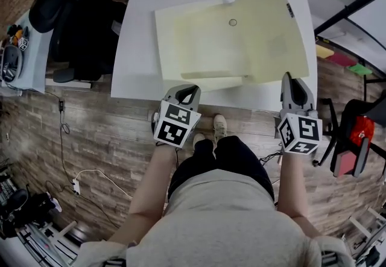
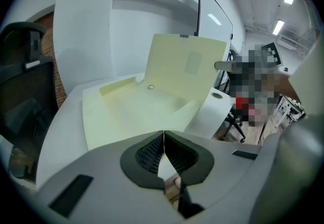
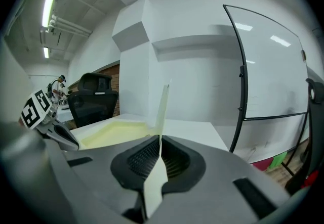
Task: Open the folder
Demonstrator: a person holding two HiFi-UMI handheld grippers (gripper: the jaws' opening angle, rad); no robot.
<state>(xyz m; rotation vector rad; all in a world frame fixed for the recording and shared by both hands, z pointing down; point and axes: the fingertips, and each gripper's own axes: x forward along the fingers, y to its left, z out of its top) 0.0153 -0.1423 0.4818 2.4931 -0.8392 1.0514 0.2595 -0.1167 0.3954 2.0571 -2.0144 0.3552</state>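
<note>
Folder [image 1: 205,49] lies on the tabletop [image 1: 136,49], its cover [image 1: 271,25] raised and pinched edge-on in the right gripper's [image 3: 159,142] jaws. The left gripper [image 2: 163,139] has its jaws pressed together at the folder's near edge; a grip there is unconfirmed. Recommended: swing the cover outward in an arc while the base is pinned flat.

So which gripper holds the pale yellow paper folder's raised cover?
The right gripper: its jaws clamp the upright cover; the left gripper pinches the flat panel.

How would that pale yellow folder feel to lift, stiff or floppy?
Probably light and thin: the right hand-held gripper holds up the folder cover by one pinched edge. Fairly stiff too: the cover stands without drooping. It may slide on the smooth table.
</note>
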